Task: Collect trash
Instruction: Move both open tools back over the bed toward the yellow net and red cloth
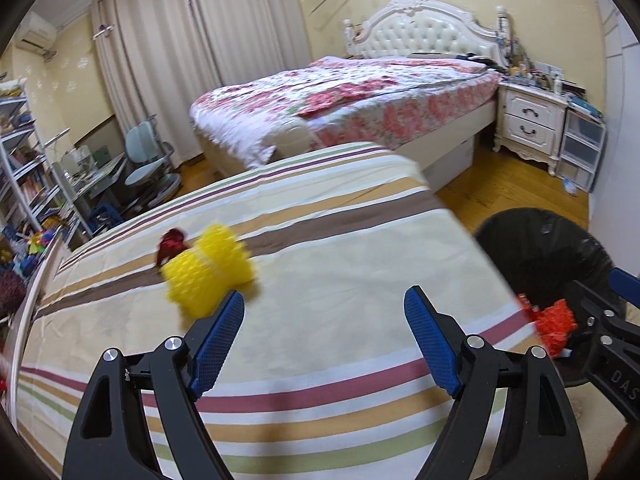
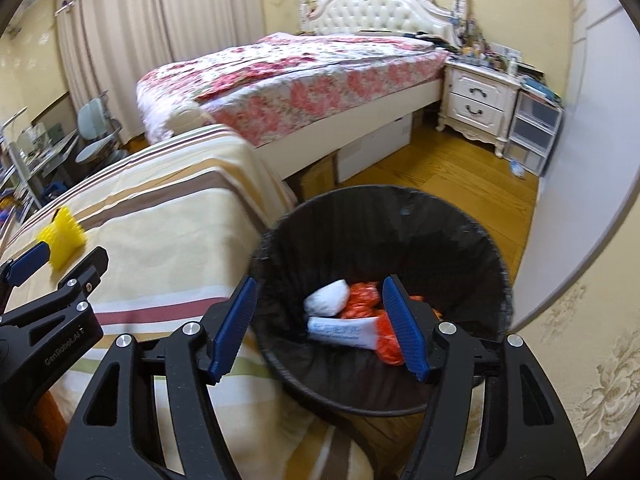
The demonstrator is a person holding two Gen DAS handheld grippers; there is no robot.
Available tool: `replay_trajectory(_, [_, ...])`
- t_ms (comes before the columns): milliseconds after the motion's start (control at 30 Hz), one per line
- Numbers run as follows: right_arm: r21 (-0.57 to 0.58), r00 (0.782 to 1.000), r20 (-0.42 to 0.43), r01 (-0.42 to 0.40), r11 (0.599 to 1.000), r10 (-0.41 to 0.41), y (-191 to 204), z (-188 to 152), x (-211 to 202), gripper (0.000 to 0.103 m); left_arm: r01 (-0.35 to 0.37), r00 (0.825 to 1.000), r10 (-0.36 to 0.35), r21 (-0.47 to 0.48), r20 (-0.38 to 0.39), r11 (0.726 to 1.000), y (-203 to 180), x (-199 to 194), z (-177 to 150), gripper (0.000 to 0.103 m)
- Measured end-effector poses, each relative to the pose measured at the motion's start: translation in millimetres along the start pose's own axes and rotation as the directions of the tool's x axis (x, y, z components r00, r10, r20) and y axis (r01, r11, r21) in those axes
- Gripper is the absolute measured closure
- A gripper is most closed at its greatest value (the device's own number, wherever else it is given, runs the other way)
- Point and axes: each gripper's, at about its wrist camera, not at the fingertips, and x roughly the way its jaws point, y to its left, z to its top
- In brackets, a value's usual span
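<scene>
A yellow spiky foam net (image 1: 208,272) lies on the striped bed cover (image 1: 340,264), with a dark red crumpled scrap (image 1: 170,242) just behind it. My left gripper (image 1: 324,312) is open and empty, hovering over the cover to the right of the yellow net. The net also shows in the right wrist view (image 2: 60,240). My right gripper (image 2: 320,300) is open and empty above the black-lined trash bin (image 2: 492,256). Inside the bin lie orange foam netting (image 2: 362,298), a white wad (image 2: 326,298) and a white wrapper (image 2: 340,330).
A big bed with a floral quilt (image 1: 348,92) stands behind. A white nightstand (image 1: 528,120) and plastic drawers (image 1: 580,144) are at the right wall. A desk, chair (image 1: 148,160) and shelves are at the left. Wooden floor (image 2: 440,168) surrounds the bin.
</scene>
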Motion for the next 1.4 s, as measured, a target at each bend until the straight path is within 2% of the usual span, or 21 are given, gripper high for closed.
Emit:
replay_trajectory(333, [-0.145,0.988,-0.068,-0.145,0.979,0.136,99,-6,6,0.037,-0.106,0.992,0.097,-0.103,-0.083,0.989,94,5,-33,0.023])
replay_trajectory(533, [-0.216,0.978,-0.109,-0.196,0.957,0.176,155,-6,14,0.036,-0.171,0.98,0.152,-0.153,-0.129,0.973,148,12,-44,0.023])
replay_trajectory(600, [-0.23,0.974,-0.119,-0.214,0.95,0.191,171,-7,16,0.031,-0.182,0.976,0.158,-0.17,-0.148,0.969,163,15,-48,0.023])
replay_trajectory(767, [-0.251,0.964,-0.158,-0.249,0.936,0.214,207,-7,25,0.029,-0.214,0.966,0.175,-0.21,-0.188,0.954,202,23,-56,0.023])
replay_trajectory(1033, [-0.224,0.956,-0.179,-0.269,0.937,0.232,255,3,40,0.026,-0.256,0.954,0.201,-0.257,-0.22,0.932,243,30,-63,0.023])
replay_trajectory(1200, [-0.215,0.963,-0.176,-0.242,0.946,0.206,277,14,54,0.025,-0.25,0.954,0.184,-0.292,-0.236,0.923,256,32,-67,0.023])
replay_trajectory(1400, [-0.232,0.972,-0.172,-0.195,0.953,0.157,276,25,69,0.025,-0.245,0.954,0.185,-0.258,-0.235,0.935,251,37,-63,0.023])
